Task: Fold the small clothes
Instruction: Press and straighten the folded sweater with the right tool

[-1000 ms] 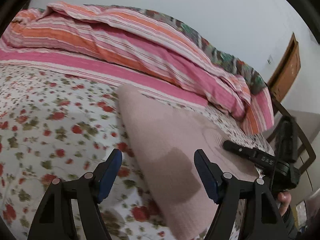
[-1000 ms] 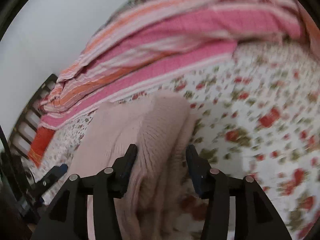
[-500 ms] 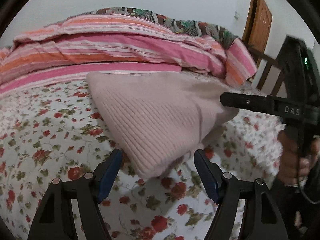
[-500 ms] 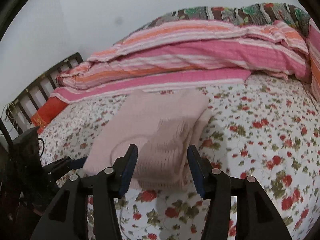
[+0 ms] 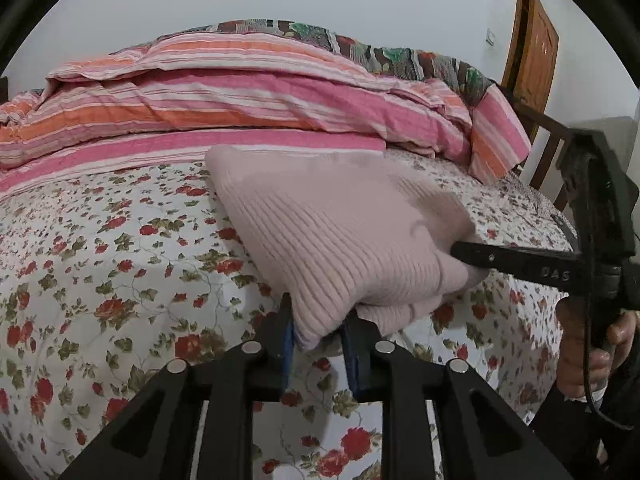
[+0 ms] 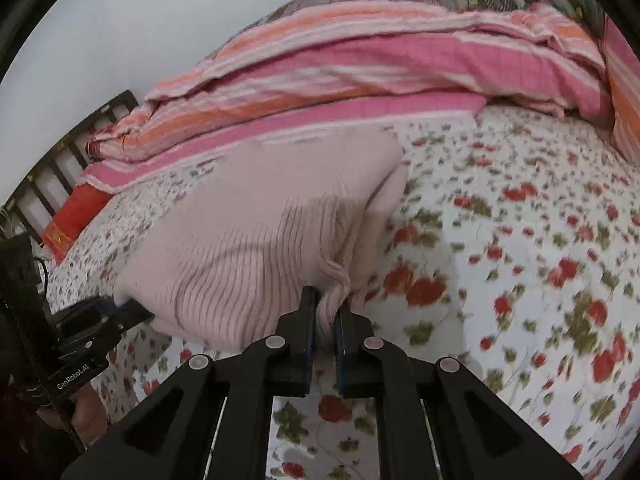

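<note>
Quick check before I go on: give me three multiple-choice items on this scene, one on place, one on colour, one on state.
1. Where does the sweater lie?
A. on the floral sheet
B. on top of the striped quilt
C. on the floor

2. What colour is the sweater?
A. blue
B. pale pink
C. green

3. What is between the left tool's fingers?
A. nothing
B. the quilt
C. a sweater corner

A: the sheet shows all round it.
B: pale pink ribbed knit in both views.
C: its closing pads flank the corner; the right tool pinches the other one.
</note>
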Motion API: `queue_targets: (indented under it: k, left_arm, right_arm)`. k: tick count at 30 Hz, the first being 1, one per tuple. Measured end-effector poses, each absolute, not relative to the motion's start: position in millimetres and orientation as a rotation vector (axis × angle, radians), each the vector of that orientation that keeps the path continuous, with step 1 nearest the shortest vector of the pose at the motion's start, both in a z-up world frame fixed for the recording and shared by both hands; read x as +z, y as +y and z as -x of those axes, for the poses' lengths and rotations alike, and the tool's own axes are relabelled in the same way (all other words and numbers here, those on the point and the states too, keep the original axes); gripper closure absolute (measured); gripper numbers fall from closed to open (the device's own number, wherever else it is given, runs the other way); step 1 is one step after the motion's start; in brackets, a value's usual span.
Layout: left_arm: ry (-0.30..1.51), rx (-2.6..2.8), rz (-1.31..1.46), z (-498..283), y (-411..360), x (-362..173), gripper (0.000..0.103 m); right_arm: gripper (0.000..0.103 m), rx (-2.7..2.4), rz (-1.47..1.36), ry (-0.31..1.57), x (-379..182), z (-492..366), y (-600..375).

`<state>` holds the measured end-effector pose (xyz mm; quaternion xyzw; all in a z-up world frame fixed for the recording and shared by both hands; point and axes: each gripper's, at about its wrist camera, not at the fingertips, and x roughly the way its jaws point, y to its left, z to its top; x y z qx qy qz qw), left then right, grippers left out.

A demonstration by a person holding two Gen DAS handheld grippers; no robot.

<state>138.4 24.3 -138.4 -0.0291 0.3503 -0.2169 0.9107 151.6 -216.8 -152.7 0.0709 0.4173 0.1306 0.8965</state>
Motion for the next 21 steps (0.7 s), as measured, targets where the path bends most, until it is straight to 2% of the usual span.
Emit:
queue_targets:
  k: [2, 4, 6, 7, 8, 9, 11, 12, 13, 15, 18, 21]
  left_arm:
    - [0.733, -0.457, 0.08, -138, 27, -139, 0.076]
    - [0.723, -0.473, 0.109, -137, 32, -135, 0.072]
    - [0.692, -0.499, 0.149, -132, 40, -130, 0.065]
    - [0.669, -0.511, 0.17, -130, 44, -127, 0.056]
    - [0.649, -0.515, 0.187, -129, 46, -125, 0.041]
    - [0.622, -0.516, 0.21, -127, 51, -122, 0.036]
    - [0.604, -0.523, 0.252, -129, 56, -120, 0.036]
    - [0.607, -0.52, 0.275, -133, 58, -120, 0.036]
    - [0.615, -0.507, 0.306, -139, 59, -121, 0.036]
    - [0.64, -0.486, 0.327, -150, 56, -124, 0.037]
    - [0.704, -0.438, 0.303, -167, 44, -132, 0.037]
    - [0.712, -0.449, 0.294, -171, 37, -134, 0.037]
  right_arm:
    - [0.087, 0.314, -0.175, 0.844, -143, -151, -218]
    - [0.066, 0.332, -0.184, 0.808, -134, -153, -220]
    - [0.061, 0.32, -0.184, 0.767, -126, -161, -218]
    - [0.061, 0.317, -0.189, 0.76, -124, -166, -217]
    - [0.061, 0.311, -0.199, 0.761, -123, -173, -217]
    - [0.061, 0.302, -0.202, 0.765, -124, -180, -216]
    - [0.061, 0.256, -0.199, 0.784, -129, -195, -214]
    - [0.071, 0.239, -0.201, 0.8, -132, -200, -214]
    - [0.086, 0.236, -0.202, 0.818, -136, -205, -213]
    - [0.088, 0.255, -0.159, 0.804, -138, -204, -208]
    - [0.09, 0.293, -0.1, 0.686, -129, -187, -213]
    - [0.09, 0.239, -0.202, 0.761, -149, -193, -237]
